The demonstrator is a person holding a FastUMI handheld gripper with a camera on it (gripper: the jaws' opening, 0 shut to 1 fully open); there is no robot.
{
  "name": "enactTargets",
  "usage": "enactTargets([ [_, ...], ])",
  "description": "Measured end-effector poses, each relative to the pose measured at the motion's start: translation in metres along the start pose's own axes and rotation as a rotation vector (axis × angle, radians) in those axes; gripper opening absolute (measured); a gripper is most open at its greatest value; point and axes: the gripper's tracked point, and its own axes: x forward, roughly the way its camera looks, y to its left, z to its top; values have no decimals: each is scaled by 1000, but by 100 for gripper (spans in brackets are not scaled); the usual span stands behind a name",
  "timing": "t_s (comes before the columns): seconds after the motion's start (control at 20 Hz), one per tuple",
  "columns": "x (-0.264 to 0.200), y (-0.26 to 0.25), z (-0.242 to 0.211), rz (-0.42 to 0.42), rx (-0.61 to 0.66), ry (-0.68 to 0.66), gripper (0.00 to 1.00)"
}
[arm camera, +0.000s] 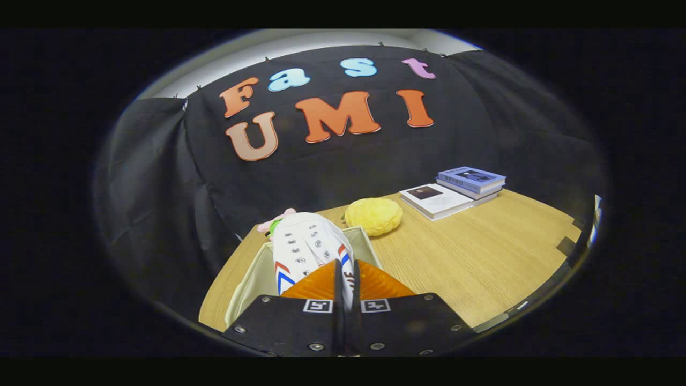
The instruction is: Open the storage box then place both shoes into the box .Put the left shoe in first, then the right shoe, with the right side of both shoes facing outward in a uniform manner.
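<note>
Gripper view: the gripper [343, 279] has its orange fingers [313, 284] pinching the white shoe [305, 244] by a thin edge, over the open storage box [257, 279] on the counter [482, 252]. The shoe looks light and pliable, likely to swing. Which shoe it is, and the box's inside, are hidden.

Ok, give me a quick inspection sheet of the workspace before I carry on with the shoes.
Surface: wooden table, bare ahead of the books.
Job's things: white shoe held over the open storage box.
Clutter: yellow plush beyond the box; pink toy behind the shoe; two stacked books further off.
Gripper: gripper fingers nearly together, pinching the shoe's edge.
Cables: nothing seen.
Surroundings: black cloth wall.
</note>
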Motion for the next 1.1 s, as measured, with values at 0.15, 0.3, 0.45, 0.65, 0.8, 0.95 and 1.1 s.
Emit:
enactTargets([
  [0.15, 11, -8, -23, -57, -33, 44, 6],
  [0.3, 0, 3, 3, -54, -65, -47, 33],
  [0.45, -26, 3, 44, -32, -118, -173, 86],
  [0.65, -50, -12, 74, 31, -137, -236, 98],
  [0.8, -69, -43, 97, 41, -167, -281, 98],
  [0.95, -88, -77, 120, 45, -183, -324, 98],
  [1.1, -109, -115, 144, 47, -170, -368, 98],
])
